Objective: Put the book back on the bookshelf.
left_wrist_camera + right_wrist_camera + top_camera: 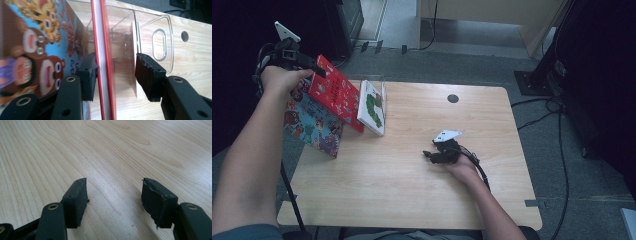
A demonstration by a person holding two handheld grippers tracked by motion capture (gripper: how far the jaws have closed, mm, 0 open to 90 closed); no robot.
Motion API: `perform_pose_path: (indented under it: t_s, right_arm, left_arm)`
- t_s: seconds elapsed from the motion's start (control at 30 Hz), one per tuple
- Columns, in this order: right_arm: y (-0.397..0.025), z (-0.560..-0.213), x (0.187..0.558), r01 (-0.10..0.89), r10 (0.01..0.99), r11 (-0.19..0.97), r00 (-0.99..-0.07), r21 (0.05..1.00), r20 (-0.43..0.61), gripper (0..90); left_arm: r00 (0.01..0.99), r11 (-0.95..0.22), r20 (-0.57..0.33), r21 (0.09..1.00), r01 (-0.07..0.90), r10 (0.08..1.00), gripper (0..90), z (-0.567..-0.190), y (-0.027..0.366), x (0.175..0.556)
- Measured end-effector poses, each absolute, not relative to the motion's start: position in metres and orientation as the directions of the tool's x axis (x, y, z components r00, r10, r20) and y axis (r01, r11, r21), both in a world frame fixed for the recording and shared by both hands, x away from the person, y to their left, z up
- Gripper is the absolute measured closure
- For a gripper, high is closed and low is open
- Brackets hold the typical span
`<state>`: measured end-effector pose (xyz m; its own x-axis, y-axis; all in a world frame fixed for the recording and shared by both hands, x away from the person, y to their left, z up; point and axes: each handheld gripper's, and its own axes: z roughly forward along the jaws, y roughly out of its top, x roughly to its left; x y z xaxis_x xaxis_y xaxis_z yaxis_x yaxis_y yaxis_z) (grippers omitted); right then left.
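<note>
One thin red picture book (pixel 333 92), among three books at the wooden counter's (pixel 412 170) left edge, stands between the left tool's (pixel 115 72) wide jaws. Right tool (pixel 114 200) gapes empty.

The left tool (pixel 307 62) is black, with a white three-cornered plate on top at its far end and a dark cable looping beside it. In the left gripper view its two black arms carry brass-coloured rivets and end in blocky black pads (pixel 88 76) with rough, chipped edges. The right tool (pixel 434 154) is black too, topped by a pale grey three-cornered plate, and a black cable trails from it toward the near right. Both forearms are bare; a grey-blue sleeve edge shows at the near left corner.
</note>
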<state>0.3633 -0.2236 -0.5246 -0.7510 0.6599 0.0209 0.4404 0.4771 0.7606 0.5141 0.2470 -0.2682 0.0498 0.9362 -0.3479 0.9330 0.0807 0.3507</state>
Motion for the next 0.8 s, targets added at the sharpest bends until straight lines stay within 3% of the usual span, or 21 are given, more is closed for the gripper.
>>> perform_pose_path:
  t_s: [0.3, 0.6, 0.8]
  right_arm:
    - [-0.223, -0.525, 0.364, 0.439, 0.656, 0.481, -0.755, 0.759, 0.021, 36.4]
    - [-0.223, -0.525, 0.365, 0.441, 0.658, 0.48, -0.752, 0.758, 0.021, 33.7]
    - [-0.222, -0.525, 0.366, 0.44, 0.657, 0.483, -0.754, 0.757, 0.02, 31.6]
  left_arm:
    - [0.08, 0.058, -0.33, 0.39, 0.919, 0.941, 51.8, -0.254, 0.256, 0.494]
    - [0.127, 0.064, -0.417, 0.415, 0.908, 0.9, 46.5, -0.248, 0.242, 0.474]
    - [0.169, 0.021, -0.406, 0.425, 0.905, 0.898, 45.7, -0.257, 0.23, 0.461]
